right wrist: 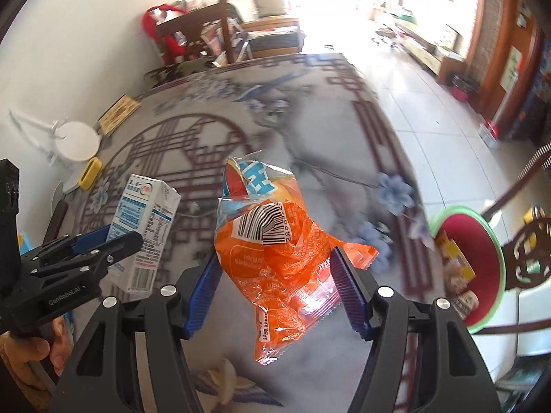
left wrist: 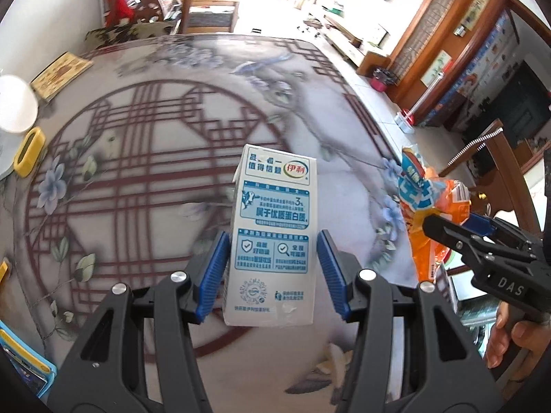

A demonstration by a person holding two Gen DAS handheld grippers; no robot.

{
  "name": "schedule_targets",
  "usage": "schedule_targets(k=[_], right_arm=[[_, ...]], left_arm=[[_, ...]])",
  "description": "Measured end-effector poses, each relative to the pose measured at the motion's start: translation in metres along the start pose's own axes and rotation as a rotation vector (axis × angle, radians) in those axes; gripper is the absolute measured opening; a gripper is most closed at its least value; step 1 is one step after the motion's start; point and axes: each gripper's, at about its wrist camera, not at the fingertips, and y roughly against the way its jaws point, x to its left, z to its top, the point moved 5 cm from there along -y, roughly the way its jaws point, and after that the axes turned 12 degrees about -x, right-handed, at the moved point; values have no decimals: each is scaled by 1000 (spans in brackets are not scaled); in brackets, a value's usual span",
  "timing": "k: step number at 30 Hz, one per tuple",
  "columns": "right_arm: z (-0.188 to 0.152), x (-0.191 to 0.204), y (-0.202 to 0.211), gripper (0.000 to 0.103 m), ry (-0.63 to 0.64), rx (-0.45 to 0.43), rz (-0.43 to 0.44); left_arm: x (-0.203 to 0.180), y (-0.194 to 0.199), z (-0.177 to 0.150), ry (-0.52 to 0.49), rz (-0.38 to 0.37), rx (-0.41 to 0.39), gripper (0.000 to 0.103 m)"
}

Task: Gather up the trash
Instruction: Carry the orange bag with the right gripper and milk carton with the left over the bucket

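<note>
My left gripper (left wrist: 273,268) is shut on a white and blue milk carton (left wrist: 273,237) and holds it upright above the patterned table (left wrist: 144,158). The carton also shows in the right wrist view (right wrist: 144,234), with the left gripper (right wrist: 100,244) around it. My right gripper (right wrist: 275,289) is shut on a crumpled orange snack bag (right wrist: 275,251) and holds it above the table. That bag (left wrist: 427,213) and the right gripper (left wrist: 454,227) appear at the right edge of the left wrist view.
A red bin with a green rim (right wrist: 471,268) holding wrappers stands beyond the table's right edge beside a dark wooden chair (right wrist: 530,254). A yellow object (left wrist: 29,151), a white disc (left wrist: 13,103) and a flat wooden box (left wrist: 62,74) lie at the table's left.
</note>
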Motion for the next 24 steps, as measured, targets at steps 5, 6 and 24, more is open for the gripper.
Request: schedule_targets(k=[5, 6, 24], right_arm=[[-9, -32, 12, 62, -42, 0, -29], [-12, -40, 14, 62, -51, 2, -36], [-31, -142, 39, 62, -151, 3, -101]], left_arm=[[-30, -7, -1, -35, -22, 7, 51], [-35, -8, -1, -40, -26, 8, 51], [-130, -37, -12, -128, -77, 48, 51]])
